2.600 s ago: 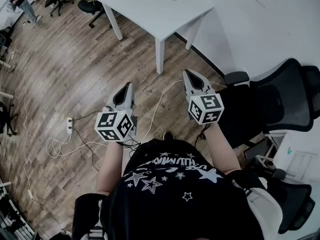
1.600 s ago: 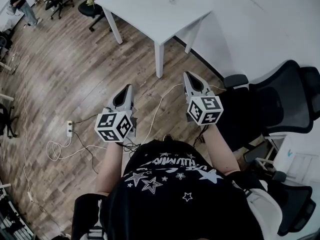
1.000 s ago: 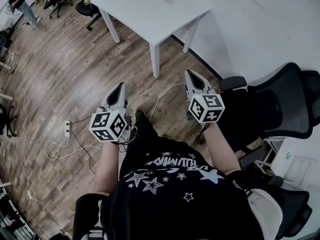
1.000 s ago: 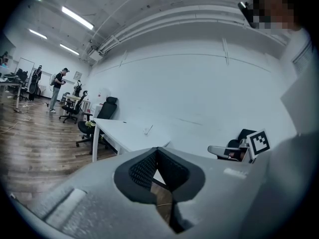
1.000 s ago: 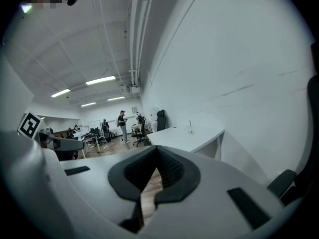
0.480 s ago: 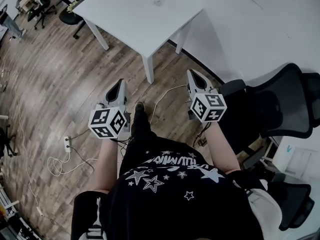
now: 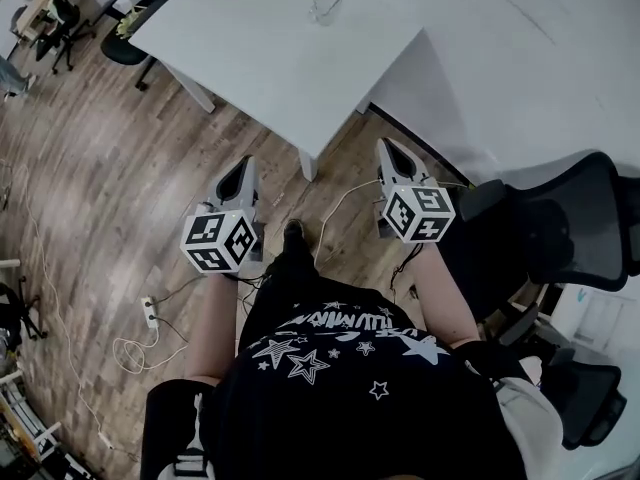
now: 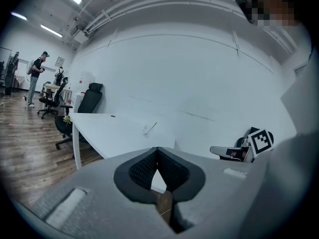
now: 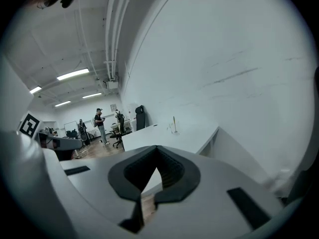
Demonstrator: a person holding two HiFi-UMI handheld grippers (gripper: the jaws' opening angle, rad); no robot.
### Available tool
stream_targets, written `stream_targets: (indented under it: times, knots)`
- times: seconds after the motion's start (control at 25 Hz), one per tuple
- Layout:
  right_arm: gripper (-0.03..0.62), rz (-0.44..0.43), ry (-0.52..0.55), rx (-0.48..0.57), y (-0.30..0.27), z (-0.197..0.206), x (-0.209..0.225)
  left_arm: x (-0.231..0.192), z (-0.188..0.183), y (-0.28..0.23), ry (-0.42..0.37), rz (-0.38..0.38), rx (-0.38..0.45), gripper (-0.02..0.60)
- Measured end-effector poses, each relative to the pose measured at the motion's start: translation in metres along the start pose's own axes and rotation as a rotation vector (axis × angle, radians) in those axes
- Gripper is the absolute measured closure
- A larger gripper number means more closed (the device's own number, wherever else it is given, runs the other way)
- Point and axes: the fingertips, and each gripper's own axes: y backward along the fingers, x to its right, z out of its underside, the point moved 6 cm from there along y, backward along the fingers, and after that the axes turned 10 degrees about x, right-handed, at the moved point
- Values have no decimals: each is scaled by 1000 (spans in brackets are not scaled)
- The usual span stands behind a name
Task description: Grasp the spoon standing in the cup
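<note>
A clear cup (image 7: pixel 322 10) with a thin spoon (image 8: pixel 151 127) standing in it sits far out on the white table (image 7: pixel 260 58). It also shows small in the right gripper view, as the cup (image 9: pixel 174 129) with the spoon leaning out of it. Both grippers hang in front of the person's body over the wooden floor, short of the table's near corner. My left gripper (image 7: pixel 243 166) is shut and empty, its jaw tips touching (image 8: pixel 157 149). My right gripper (image 7: pixel 388 147) is likewise shut with nothing in it (image 9: pixel 157 148).
A black office chair (image 7: pixel 560 228) stands close on the right by the white wall. A power strip (image 7: pixel 150 311) and cables lie on the floor at the left. Far off are other chairs (image 8: pixel 89 99) and a standing person (image 8: pixel 36 76).
The person has walked towards the table: its near corner now sits just ahead of the grippers. Both grippers kept their pose, shut and empty.
</note>
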Motion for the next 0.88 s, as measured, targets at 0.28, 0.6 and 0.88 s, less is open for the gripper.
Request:
stream_targets:
  times: [0.28,0.6,0.88]
  knots:
    - [585,68,3,-8,-79,-12,-3,-57,-20,-58,16,46,-32,574]
    - [585,144,15,14,-162,-31,3,-105,-41,-120,29,110,-47,574]
    - [585,210,38,40,-239,-42,22,-140,-45,-150,48,122,-62,574]
